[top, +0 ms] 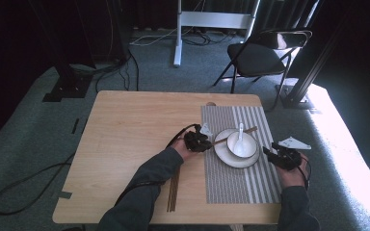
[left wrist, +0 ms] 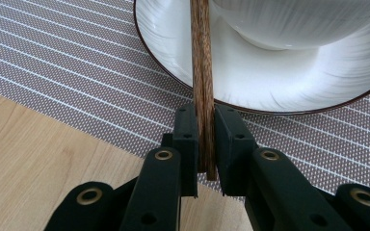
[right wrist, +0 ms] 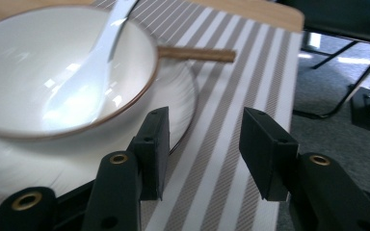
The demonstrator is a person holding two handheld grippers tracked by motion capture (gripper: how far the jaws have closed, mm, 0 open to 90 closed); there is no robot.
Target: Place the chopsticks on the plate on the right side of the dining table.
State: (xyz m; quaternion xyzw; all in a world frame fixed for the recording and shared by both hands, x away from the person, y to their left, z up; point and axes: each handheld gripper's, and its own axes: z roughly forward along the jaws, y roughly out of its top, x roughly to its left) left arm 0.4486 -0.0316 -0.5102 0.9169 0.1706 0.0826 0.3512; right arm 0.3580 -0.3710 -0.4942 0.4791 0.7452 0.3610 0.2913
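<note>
**Q:** High view: which step is under way?
**A:** Table setting. The left gripper [top: 208, 143] holds the near end of the chopsticks [top: 220, 141], which lie across the plate [top: 225, 159] on the far side of the bowl [top: 242, 144], with their tips past the far rim. A spoon [top: 240, 132] stands in the bowl. All sit on the striped placemat [top: 231, 185] at the right of the tabletop [top: 135, 130]. The right gripper [top: 268, 150] hovers just right of the plate. A spare bundle of sticks [top: 173, 192] lies by the left forearm.

**Q:** Left gripper view: how do the jaws stand?
**A:** Clamped on the chopsticks [left wrist: 201, 57] close to their butt end, just short of the plate rim [left wrist: 173, 77]. The next move, by judgement, is to settle the sticks on the rim and release without rolling them or nudging the bowl [left wrist: 294, 24].

**Q:** What is unclear there?
**A:** Whether one stick or two is gripped. The far end is cut off by the frame, and the bowl top too.

**Q:** Right gripper view?
**A:** The jaws stand apart with nothing between them, over the placemat [right wrist: 231, 96] beside the plate [right wrist: 176, 103]. The chopstick tips [right wrist: 197, 54] stick out past the bowl [right wrist: 24, 53], and the spoon [right wrist: 89, 67] leans inside it.

**Q:** Limits?
**A:** The spoon handle's end is cut off at the top. The near plate edge is blurred. Whether the sticks touch the bowl cannot be told.
</note>
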